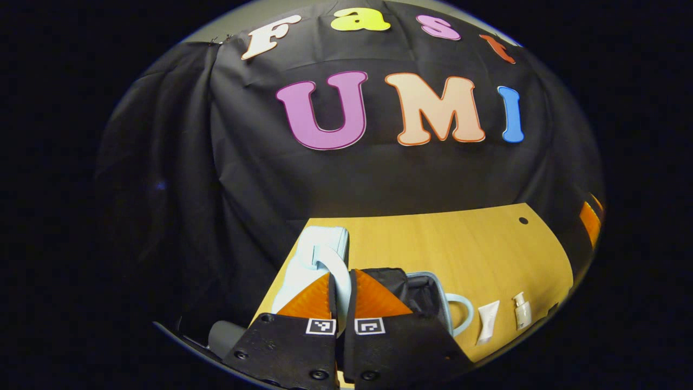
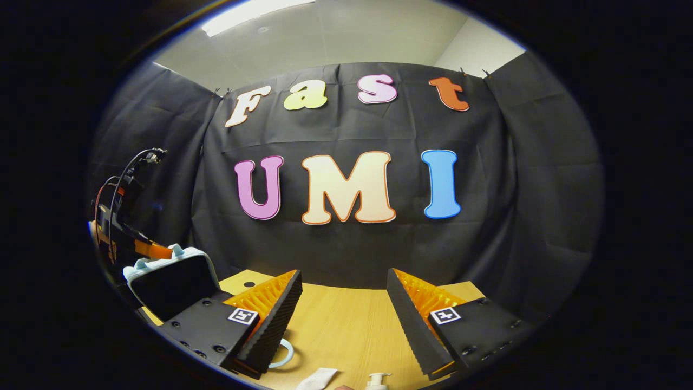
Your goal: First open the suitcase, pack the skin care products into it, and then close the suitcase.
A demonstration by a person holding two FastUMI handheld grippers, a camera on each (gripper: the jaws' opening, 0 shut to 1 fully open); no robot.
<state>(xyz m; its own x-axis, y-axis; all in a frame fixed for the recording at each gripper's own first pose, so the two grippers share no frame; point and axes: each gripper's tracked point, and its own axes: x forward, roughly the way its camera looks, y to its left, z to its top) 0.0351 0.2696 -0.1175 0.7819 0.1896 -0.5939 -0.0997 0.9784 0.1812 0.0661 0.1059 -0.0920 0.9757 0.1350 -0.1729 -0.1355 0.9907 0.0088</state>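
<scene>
Left gripper view: the left gripper [image 1: 342, 303] has its fingers nearly pressed together, pinching the pale blue rim of the suitcase lid [image 1: 316, 260], which stands raised on the left. Just behind the fingers lies the open suitcase [image 1: 419, 295], its dark lining showing, with a pale blue handle [image 1: 463, 314] at its right side. To the right of the handle, on the wooden table [image 1: 465, 244], lie a white tube [image 1: 487, 321] and a small pump bottle [image 1: 522, 310], near each other but apart. A small dark hole [image 1: 523, 220] marks the table's far part.

Right gripper view: the right gripper [image 2: 344, 319] hangs above the table [image 2: 346, 330] with jaws spread wide, holding nothing. Below it, at the lower edge, lie the tube [image 2: 316, 378] and the bottle's pump top [image 2: 378, 380]. Farther left, the lid [image 2: 170, 279] stands tilted up, the left gripper [image 2: 151, 250] at its top rim.
</scene>
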